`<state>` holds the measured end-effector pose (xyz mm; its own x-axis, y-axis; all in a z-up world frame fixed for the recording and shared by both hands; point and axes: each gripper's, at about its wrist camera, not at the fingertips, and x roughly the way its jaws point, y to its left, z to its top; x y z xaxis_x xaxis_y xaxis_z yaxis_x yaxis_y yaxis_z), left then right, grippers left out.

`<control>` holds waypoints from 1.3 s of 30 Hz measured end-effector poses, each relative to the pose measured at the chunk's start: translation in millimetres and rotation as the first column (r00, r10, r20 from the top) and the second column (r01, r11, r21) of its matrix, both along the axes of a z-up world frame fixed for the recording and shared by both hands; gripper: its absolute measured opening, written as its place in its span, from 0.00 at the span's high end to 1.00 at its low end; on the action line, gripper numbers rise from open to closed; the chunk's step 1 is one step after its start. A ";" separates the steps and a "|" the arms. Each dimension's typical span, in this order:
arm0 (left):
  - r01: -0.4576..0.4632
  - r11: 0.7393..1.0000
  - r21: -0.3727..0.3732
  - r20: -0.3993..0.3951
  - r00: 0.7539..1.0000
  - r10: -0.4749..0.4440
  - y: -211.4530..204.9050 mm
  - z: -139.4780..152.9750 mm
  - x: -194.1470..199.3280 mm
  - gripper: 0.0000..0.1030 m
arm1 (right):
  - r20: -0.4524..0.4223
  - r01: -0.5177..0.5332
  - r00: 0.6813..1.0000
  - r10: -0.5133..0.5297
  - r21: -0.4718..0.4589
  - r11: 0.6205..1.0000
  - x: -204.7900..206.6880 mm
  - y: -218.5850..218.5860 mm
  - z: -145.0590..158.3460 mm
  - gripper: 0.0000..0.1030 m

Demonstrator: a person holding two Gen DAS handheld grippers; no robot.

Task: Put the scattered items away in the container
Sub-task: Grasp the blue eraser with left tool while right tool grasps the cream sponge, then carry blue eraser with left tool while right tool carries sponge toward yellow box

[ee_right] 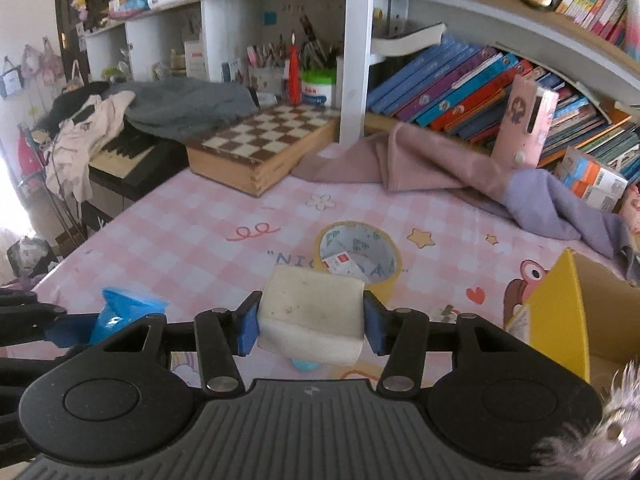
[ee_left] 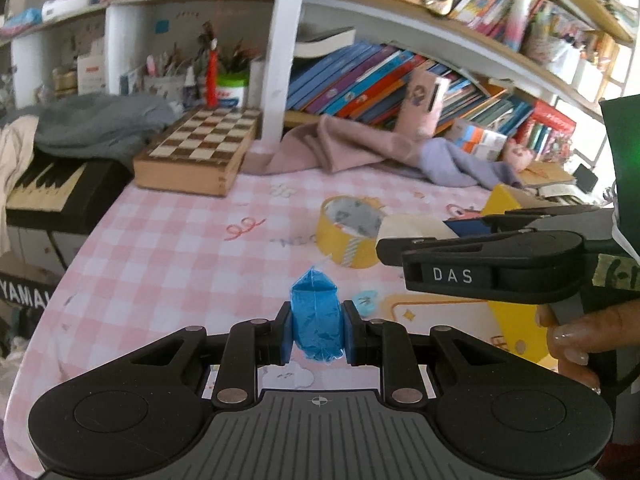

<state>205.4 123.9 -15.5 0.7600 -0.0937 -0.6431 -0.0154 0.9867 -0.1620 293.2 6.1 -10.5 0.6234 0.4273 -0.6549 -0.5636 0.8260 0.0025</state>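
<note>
My left gripper (ee_left: 317, 332) is shut on a crumpled blue plastic packet (ee_left: 317, 320) and holds it above the pink checked tablecloth. The packet also shows at the left of the right wrist view (ee_right: 120, 312). My right gripper (ee_right: 311, 322) is shut on a white sponge block (ee_right: 312, 312); in the left wrist view the right gripper (ee_left: 480, 264) shows from the side, with the sponge (ee_left: 416, 226) at its tip. A yellow tape roll (ee_left: 348, 236) (ee_right: 358, 252) lies on the cloth just beyond both. The yellow cardboard box (ee_right: 576, 312) stands open at the right, also in the left wrist view (ee_left: 516, 320).
A wooden chess box (ee_left: 196, 148) sits at the back left beside a keyboard (ee_left: 44, 188). Pink and purple cloths (ee_right: 460, 176) lie at the back under shelves of books (ee_right: 480, 84). A small light-blue item (ee_left: 366, 300) lies on the cloth.
</note>
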 end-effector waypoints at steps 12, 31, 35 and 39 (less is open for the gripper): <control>0.051 0.999 -0.004 0.042 0.998 -0.051 -17.7 21.4 -33.4 0.79 | 0.000 0.096 0.995 -0.096 0.043 0.994 -47.9 -50.1 16.7 0.53; 0.084 0.996 -0.001 0.065 0.994 -0.084 -34.9 25.9 -96.6 0.79 | 0.000 0.121 0.993 -0.121 0.054 0.991 -119.1 -73.8 20.2 0.53; 0.097 0.995 -0.008 0.045 0.994 -0.096 -39.8 21.4 -117.8 0.79 | -0.018 0.133 0.991 -0.132 0.049 0.990 -144.6 -80.0 14.5 0.53; 0.117 0.993 -0.012 0.037 0.993 -0.117 -45.6 20.3 -141.6 0.79 | -0.035 0.149 0.988 -0.148 0.045 0.988 -172.4 -86.1 8.7 0.53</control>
<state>63.9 78.3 4.8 0.7658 -0.1921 -0.6137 0.1059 0.9790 -0.1743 120.8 -79.9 -1.8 0.6615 0.3624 -0.6565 -0.4336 0.8991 0.0594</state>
